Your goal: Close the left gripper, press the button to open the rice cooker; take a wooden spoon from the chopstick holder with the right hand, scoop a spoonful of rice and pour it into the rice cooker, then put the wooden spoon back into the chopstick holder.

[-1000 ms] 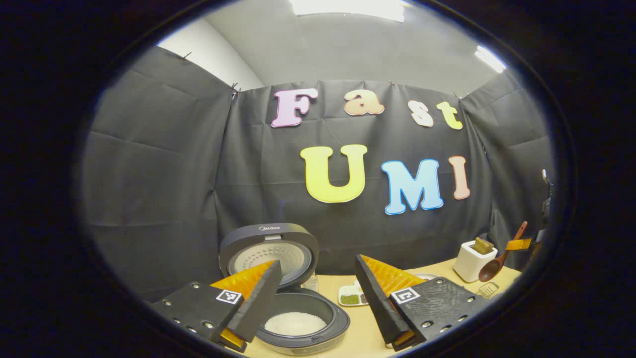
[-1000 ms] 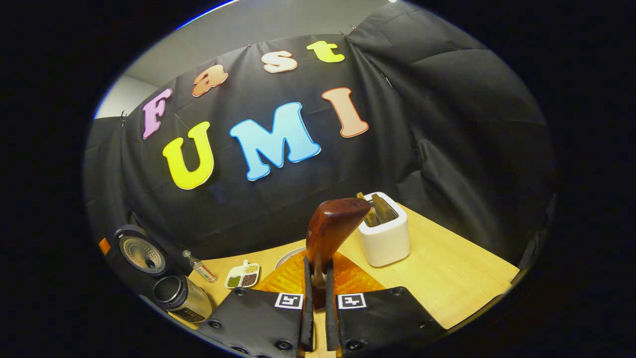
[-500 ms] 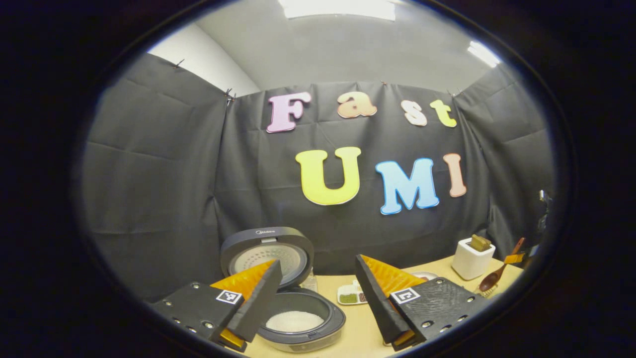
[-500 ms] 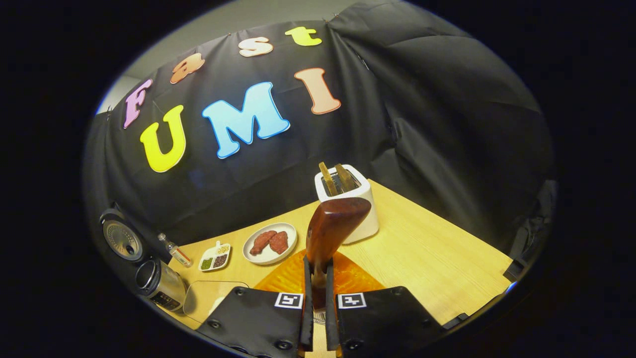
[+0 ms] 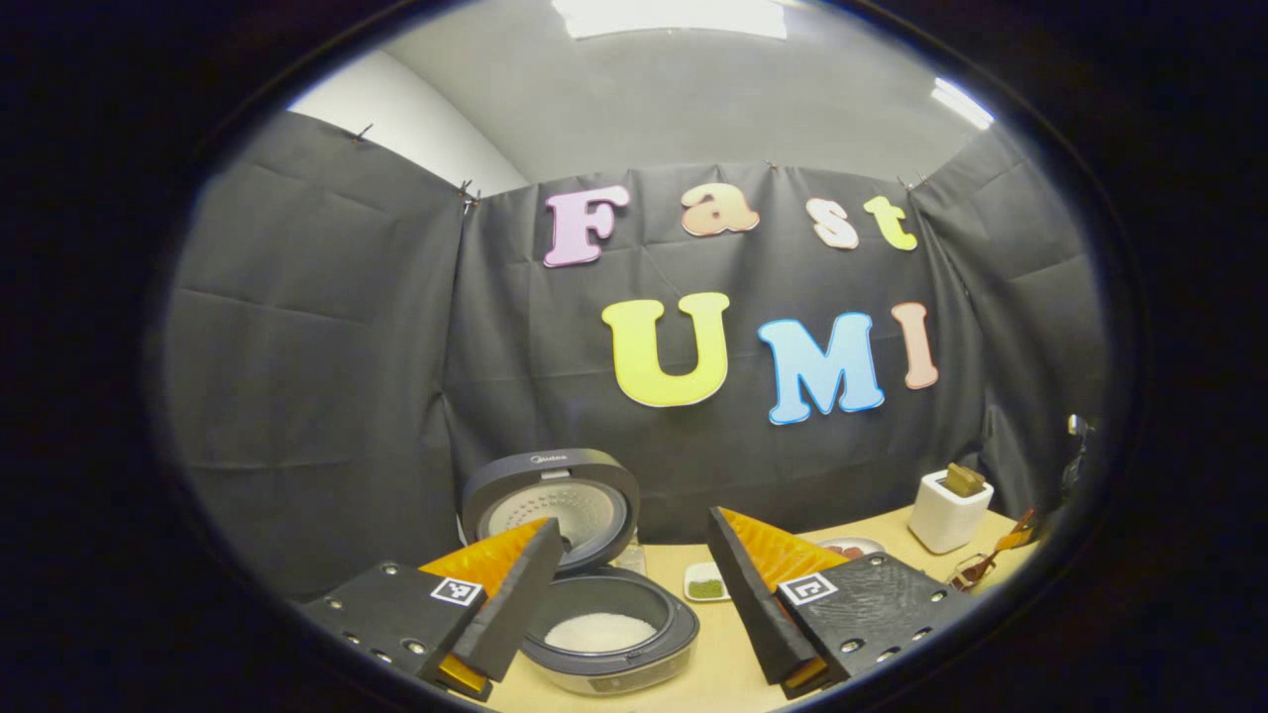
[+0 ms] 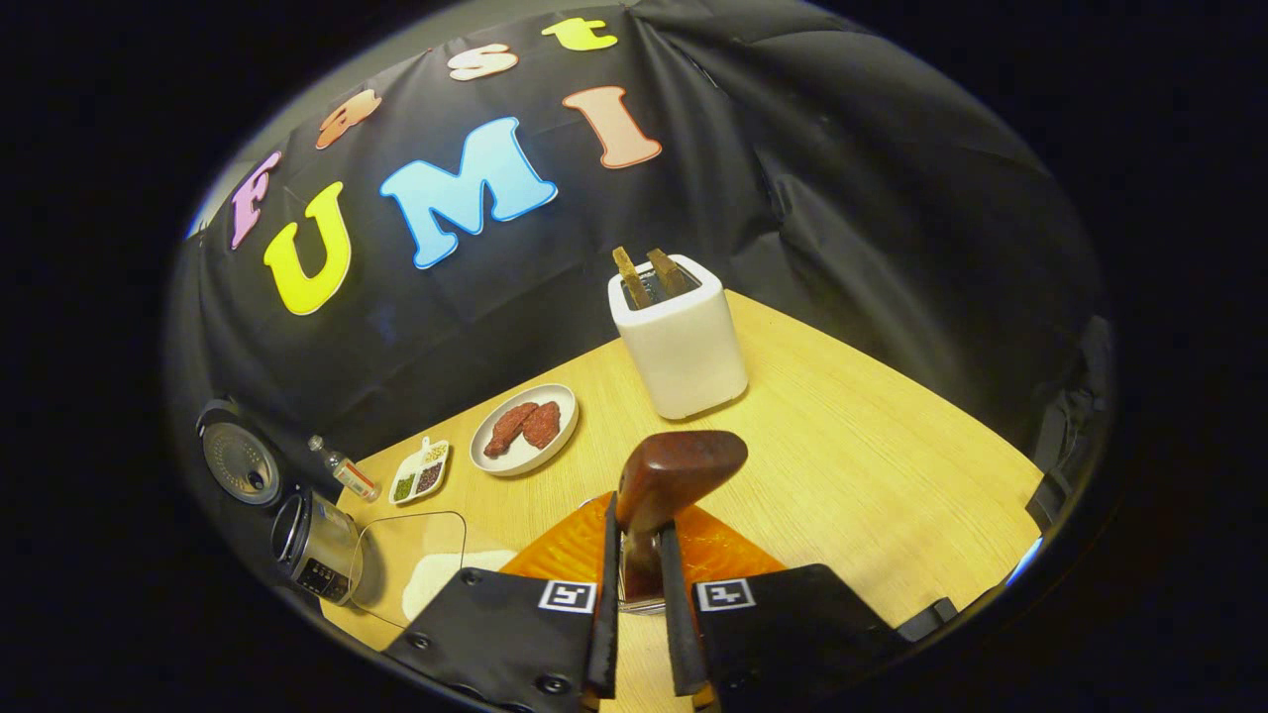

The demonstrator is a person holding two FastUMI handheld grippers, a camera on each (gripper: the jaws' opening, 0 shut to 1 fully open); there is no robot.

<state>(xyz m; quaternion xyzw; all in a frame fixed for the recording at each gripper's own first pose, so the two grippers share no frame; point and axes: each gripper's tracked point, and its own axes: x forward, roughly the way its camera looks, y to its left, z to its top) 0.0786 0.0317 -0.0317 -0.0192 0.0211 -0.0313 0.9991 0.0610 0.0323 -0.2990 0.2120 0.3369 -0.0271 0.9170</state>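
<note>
Between the fingers of the right gripper [image 6: 634,634]: one dark reddish-brown wooden spoon [image 6: 674,475], clamped by its handle, bowl forward and raised over the pale wood-grain table [image 6: 872,465]. The grip near the bowl probably gives control for scooping or for returning the spoon.

Rice cooker [image 5: 604,614], dark grey, round: lid hinged upright, white rice in the inner pot. Its lid stands open so the pour can go in; judged from this, the button step is done.

Left gripper [image 5: 634,604]: fingers spread wide apart, holding nothing, hovering just before the cooker, likely parked out of the way.

White box-shaped holder [image 6: 679,342] with two brown sticks in its top slots: stands well beyond the spoon near the back wall; presumably the chopstick holder.

Right gripper view adds: a clear glass dish [image 6: 411,564] with white grains beside the cooker, a white plate [image 6: 525,431] of reddish-brown pieces, a small divided dish [image 6: 418,472] of beans, a small bottle [image 6: 342,470].

Left gripper view adds: the cooker's rice level and the far spoon [image 5: 991,560] at the table's right edge.
</note>
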